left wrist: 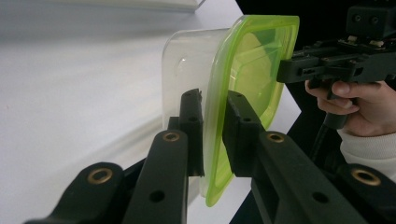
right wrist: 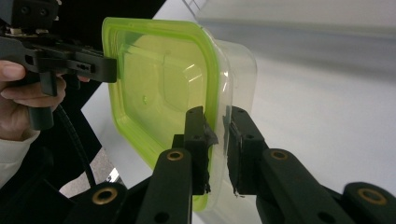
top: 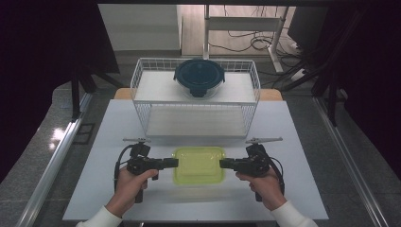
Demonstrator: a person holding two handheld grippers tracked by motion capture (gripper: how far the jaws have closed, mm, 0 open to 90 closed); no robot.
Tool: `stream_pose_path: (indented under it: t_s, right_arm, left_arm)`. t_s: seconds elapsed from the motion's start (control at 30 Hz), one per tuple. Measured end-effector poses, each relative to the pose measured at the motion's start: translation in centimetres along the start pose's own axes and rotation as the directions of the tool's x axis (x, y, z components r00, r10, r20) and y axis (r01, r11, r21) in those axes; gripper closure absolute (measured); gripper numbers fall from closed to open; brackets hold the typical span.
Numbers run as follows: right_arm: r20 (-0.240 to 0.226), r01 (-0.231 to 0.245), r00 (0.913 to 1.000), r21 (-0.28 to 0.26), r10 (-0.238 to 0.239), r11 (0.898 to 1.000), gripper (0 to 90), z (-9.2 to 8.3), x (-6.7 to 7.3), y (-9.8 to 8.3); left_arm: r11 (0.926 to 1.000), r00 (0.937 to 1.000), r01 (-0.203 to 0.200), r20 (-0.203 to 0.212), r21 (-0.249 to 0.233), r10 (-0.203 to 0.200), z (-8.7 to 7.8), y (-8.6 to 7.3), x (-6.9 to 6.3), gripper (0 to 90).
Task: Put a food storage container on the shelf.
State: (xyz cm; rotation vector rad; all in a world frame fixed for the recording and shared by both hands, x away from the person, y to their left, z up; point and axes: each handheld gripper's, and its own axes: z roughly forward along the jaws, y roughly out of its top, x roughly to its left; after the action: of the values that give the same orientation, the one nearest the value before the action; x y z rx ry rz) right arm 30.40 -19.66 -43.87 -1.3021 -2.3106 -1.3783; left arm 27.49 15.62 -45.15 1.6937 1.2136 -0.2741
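A clear plastic container with a yellow-green lid (top: 198, 164) hangs just above the white table (top: 108, 142), held from both sides. My left gripper (top: 174, 163) is shut on its left rim; in the left gripper view the lid's edge (left wrist: 215, 126) is pinched between the two black jaws. My right gripper (top: 223, 163) is shut on the right rim, and the right gripper view has the green lid (right wrist: 163, 84) and clear wall clamped between its jaws. Each gripper view also shows the other hand and its gripper across the container.
A white wire rack (top: 196, 97) stands behind the container, with a dark blue round lidded bowl (top: 199, 77) on its top shelf and a bare lower shelf. Dark curtains flank the table; cables lie on the floor at the back.
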Motion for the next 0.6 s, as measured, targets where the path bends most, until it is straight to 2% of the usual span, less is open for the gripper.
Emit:
stream_pose_path:
  t_s: [0.33,0.6]
  right_arm:
    - [0.010,0.054,0.9985,-0.045,-0.054,0.997,78.3,-1.5,1.6,2.5]
    - [0.007,0.089,0.9960,-0.078,-0.089,0.993,78.2,-2.5,2.9,4.7]
  left_arm:
    - [0.9981,0.9989,-0.048,-0.003,-0.039,0.048,-1.8,2.5,-1.6,79.4]
    - [0.9946,0.9976,-0.069,-0.001,-0.077,0.070,-3.0,4.0,-2.6,79.4]
